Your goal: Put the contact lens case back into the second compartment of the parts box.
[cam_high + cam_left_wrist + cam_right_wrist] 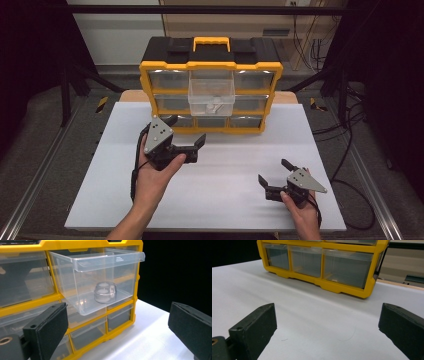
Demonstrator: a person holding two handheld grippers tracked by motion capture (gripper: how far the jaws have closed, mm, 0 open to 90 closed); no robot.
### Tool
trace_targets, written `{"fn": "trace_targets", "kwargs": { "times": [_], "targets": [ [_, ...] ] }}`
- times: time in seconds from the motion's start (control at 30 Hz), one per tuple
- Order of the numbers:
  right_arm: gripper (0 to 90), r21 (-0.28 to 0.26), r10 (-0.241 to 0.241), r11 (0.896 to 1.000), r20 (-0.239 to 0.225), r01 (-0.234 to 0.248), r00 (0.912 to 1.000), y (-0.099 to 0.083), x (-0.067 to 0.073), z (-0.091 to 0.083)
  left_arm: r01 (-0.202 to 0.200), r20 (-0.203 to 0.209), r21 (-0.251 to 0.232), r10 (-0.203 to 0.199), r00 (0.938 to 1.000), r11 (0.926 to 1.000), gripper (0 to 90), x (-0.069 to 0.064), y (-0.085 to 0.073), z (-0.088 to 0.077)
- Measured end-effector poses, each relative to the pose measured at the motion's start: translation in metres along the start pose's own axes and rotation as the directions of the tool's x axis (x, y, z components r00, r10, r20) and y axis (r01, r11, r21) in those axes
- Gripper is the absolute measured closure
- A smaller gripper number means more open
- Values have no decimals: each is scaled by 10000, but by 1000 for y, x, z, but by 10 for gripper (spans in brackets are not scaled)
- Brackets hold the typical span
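Left gripper (pixel 187 134) held just in front of the organizer (pixel 211 85), jaws spread wide, nothing between them. Pointed at the pulled-out clear drawer (pixel 211 96) in the middle column, near it but not touching. Seen close in the left gripper view: drawer (pixel 96 280) jutting well out of the yellow frame, small clear round part (pixel 105 292) lying on its floor. Right gripper (pixel 276 178) low over the white table (pixel 225 200), well apart from the organizer, jaws also wide and empty. Bottom row of closed drawers (pixel 319 262) ahead of it in the right gripper view.
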State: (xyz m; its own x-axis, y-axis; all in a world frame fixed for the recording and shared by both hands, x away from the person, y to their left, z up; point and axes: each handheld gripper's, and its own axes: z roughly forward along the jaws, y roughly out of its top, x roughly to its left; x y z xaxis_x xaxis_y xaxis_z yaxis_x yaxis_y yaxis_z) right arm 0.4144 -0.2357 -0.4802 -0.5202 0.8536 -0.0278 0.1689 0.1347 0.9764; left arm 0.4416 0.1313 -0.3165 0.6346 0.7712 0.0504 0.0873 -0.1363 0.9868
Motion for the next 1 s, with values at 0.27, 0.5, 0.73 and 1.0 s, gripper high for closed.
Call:
{"fn": "trace_targets", "kwargs": {
  "times": [0.27, 0.5, 0.73, 1.0],
  "targets": [
    [22, 18, -19, 10000, -8, 19, 10000, 0, 1, 0, 145, 81, 160, -146, 9999, 9998, 26, -3, -12, 0],
    [22, 34, -11, 10000, -19, 11, 10000, 0, 1, 1, 230, 167, 224, -234, 9996, 9995, 26, -4, -22, 0],
    [21, 54, -67, 10000, 8, 67, 10000, 0, 1, 1, 413, 199, 281, -419, 9989, 9987, 26, -3, -30, -1],
    [22, 131, -120, 9998, -29, 121, 9999, -1, 4, 3, 478, 141, 245, -482, 9987, 9986, 25, 5, -35, -10]
  ]
}}
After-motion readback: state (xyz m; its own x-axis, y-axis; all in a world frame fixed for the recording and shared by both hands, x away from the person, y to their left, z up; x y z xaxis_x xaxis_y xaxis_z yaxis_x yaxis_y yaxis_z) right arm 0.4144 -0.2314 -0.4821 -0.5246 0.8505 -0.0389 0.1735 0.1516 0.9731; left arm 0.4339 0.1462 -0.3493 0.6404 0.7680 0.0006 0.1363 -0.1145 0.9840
